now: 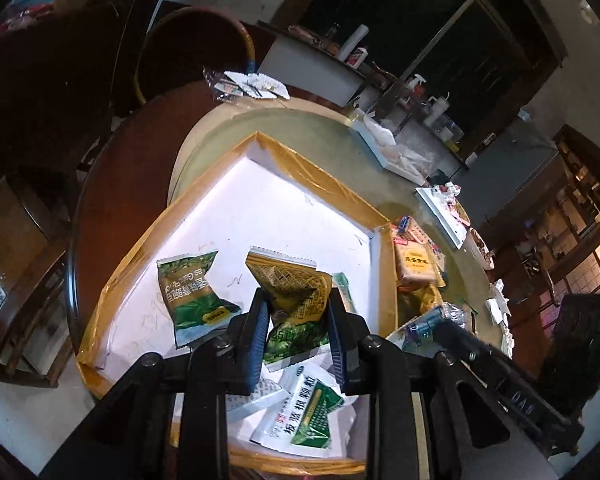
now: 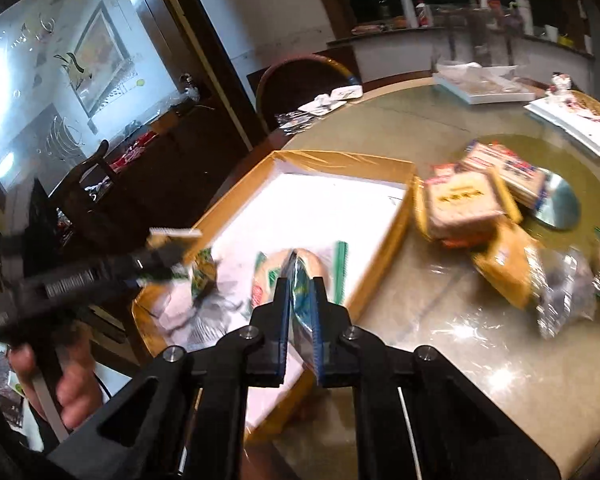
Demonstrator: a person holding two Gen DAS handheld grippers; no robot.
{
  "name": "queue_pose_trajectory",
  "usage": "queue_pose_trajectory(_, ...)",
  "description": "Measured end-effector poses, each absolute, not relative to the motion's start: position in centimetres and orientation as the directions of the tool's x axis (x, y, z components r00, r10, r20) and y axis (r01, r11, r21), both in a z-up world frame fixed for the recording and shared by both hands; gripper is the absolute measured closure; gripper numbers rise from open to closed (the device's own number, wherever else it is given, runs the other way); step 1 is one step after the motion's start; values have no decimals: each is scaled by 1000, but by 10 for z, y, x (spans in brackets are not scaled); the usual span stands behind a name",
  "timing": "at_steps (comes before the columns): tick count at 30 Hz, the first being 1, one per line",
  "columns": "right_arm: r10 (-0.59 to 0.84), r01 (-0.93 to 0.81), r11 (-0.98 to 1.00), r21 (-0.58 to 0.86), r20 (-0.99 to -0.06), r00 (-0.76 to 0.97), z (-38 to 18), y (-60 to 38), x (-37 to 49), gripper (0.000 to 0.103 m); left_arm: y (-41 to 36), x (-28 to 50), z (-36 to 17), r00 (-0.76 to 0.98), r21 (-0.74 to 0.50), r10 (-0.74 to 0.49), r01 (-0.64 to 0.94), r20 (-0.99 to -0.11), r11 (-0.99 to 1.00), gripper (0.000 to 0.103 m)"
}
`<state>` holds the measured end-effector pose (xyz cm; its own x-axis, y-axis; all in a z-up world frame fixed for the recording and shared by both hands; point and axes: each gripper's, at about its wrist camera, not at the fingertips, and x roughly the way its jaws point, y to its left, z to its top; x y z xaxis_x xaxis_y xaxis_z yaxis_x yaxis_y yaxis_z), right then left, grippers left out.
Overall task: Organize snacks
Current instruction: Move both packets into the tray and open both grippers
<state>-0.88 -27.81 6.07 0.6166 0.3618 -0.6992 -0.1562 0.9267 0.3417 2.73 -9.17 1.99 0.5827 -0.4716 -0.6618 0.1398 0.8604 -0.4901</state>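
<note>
A shallow box [image 1: 332,184] with a white floor and yellow-taped rim sits on the round table. My left gripper [image 1: 297,294] hangs over it, shut on a yellow patterned snack packet [image 1: 288,276]. Below lie a green packet [image 1: 192,292] and a white-and-green sachet [image 1: 308,408]. In the right wrist view my right gripper [image 2: 300,280] is over the box [image 2: 340,160], near its front edge, shut on a thin packet [image 2: 308,258] with a tan and blue-green face. The left gripper [image 2: 172,254] shows blurred at the left, gripped by a hand [image 2: 76,392].
A pile of loose snack packs [image 2: 460,200] lies on the glass turntable to the right of the box, beside a round metal disc [image 2: 560,204]. White trays [image 2: 480,92] stand at the far side. A wooden chair [image 2: 300,80] stands behind the table.
</note>
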Motion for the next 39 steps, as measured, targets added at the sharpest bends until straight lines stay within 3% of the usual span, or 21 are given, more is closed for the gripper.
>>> queue_pose_trajectory(10, 398, -200, 916, 349, -716, 574, 45, -252, 39, 97, -98, 36, 6, 576, -433, -436, 153, -691, 888, 75)
queue_pose_trajectory(14, 381, -174, 922, 345, -731, 566, 37, -255, 41, 96, -97, 35, 5, 579, -421, -419, 139, -700, 896, 69)
queue_pose_trajectory(15, 383, -175, 921, 349, -722, 577, 42, -258, 34, 91, -97, 31, 8, 590, -407, -411, 149, -695, 901, 65)
queue_pose_trajectory(17, 360, -166, 929, 330, -705, 611, 53, -266, 12, 65, -98, 22, 15, 620, -380, -389, 153, -682, 912, 33)
queue_pose_trajectory(18, 349, -163, 933, 321, -695, 629, 57, -269, 4, 43, -99, 18, 18, 635, -369, -377, 152, -675, 917, 29)
queue_pose_trajectory(19, 341, -163, 936, 312, -690, 638, 59, -273, -4, 38, -100, 12, 23, 653, -356, -366, 154, -663, 922, 28)
queue_pose_trajectory(21, 324, -144, 942, 303, -709, 627, 54, -280, -16, 38, -104, 4, 27, 659, -349, -365, 163, -657, 923, 28)
queue_pose_trajectory(25, 342, -127, 935, 332, -742, 577, 32, -281, -21, 71, -106, -8, 29, 651, -363, -372, 156, -662, 919, 28)
queue_pose_trajectory(27, 383, -161, 921, 356, -743, 548, 27, -271, -16, 75, -107, -15, 31, 653, -361, -370, 156, -661, 919, 28)
queue_pose_trajectory(30, 366, -195, 930, 310, -757, 541, 27, -253, -3, 76, -108, -20, 35, 657, -351, -360, 152, -663, 924, 28)
queue_pose_trajectory(33, 448, -207, 893, 399, -756, 477, 18, -247, 9, 76, -107, -26, 39, 656, -365, -370, 153, -658, 918, 28)
queue_pose_trajectory(36, 459, -201, 885, 420, -712, 531, 33, -256, -4, 75, -113, -31, 42, 657, -357, -374, 167, -655, 919, 28)
queue_pose_trajectory(38, 463, -168, 874, 457, -673, 577, 43, -275, -20, 64, -122, -34, 42, 652, -345, -378, 184, -657, 920, 28)
queue_pose_trajectory(39, 451, -140, 872, 469, -659, 601, 44, -284, -29, 49, -128, -35, 42, 643, -344, -385, 196, -661, 918, 28)
